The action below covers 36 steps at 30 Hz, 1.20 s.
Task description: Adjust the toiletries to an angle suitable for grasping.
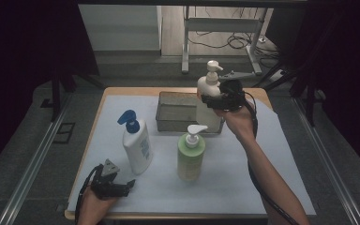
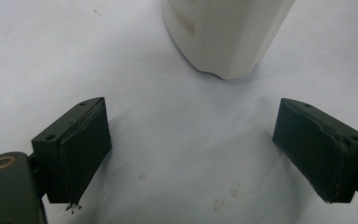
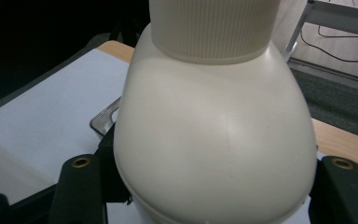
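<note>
Three pump bottles share the desk [image 1: 262, 101], which carries a pale sheet. One of them, the cream bottle [image 1: 208, 96], is clamped between the jaws of the right gripper [image 1: 214, 101]; in the high view it stands upright over the right part of the wire basket [image 1: 168, 117] at the far middle of the desk, its white pump head pointing to the right. Whether its base touches the basket floor I cannot tell. In the right gripper view the bottle's rounded shoulder [image 3: 214, 135] swells between the two black jaws, which press on its sides, with the ribbed collar above and a corner of the basket [image 3: 103, 119] showing behind at the left.

Nearer the person, the white bottle with a blue pump [image 1: 137, 143] stands upright left of centre, and the green bottle [image 1: 190, 152] stands upright just in front of the basket, apart from it.

At the near left corner the left gripper [image 1: 130, 183] lies low on the sheet with its jaws spread wide and nothing between them. In the left gripper view those jaws frame bare sheet, and the base of the white bottle [image 2: 223, 37] stands a little beyond them, untouched.
</note>
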Each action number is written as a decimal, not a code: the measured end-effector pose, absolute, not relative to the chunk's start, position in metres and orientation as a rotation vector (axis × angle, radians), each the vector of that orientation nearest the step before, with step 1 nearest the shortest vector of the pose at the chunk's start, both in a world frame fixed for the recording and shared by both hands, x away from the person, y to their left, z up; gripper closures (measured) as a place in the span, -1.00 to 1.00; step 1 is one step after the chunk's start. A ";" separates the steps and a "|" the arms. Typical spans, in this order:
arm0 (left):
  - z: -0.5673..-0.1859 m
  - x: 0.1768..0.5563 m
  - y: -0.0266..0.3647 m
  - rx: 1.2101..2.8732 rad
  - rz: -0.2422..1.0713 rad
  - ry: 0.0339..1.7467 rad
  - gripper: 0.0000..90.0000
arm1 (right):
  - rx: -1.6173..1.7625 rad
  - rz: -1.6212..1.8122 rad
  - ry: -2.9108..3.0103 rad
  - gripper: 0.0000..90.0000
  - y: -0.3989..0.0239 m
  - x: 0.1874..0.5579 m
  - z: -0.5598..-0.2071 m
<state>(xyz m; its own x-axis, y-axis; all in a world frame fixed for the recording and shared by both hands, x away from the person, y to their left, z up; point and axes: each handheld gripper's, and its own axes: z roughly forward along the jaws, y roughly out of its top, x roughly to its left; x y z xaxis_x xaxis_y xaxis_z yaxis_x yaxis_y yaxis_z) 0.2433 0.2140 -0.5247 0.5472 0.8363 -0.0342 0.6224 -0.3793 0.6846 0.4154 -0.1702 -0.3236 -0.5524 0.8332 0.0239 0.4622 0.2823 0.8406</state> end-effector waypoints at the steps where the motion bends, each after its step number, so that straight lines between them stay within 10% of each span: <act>1: -0.525 0.243 0.214 2.129 0.421 1.170 -0.76 | 1.168 1.185 2.129 -0.19 -0.170 0.417 -0.324; 36: -0.525 0.244 0.214 2.130 0.421 1.170 -0.76 | 1.172 1.156 2.061 -0.19 -0.118 0.479 -0.341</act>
<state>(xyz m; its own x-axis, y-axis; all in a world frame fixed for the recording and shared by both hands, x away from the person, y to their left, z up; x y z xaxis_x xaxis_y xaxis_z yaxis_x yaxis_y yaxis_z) 0.2435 0.2141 -0.5247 0.5475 0.8361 -0.0337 0.6228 -0.3802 0.6838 0.4794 -0.1179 -0.3412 -0.5055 0.8627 -0.0124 0.4394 0.2698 0.8568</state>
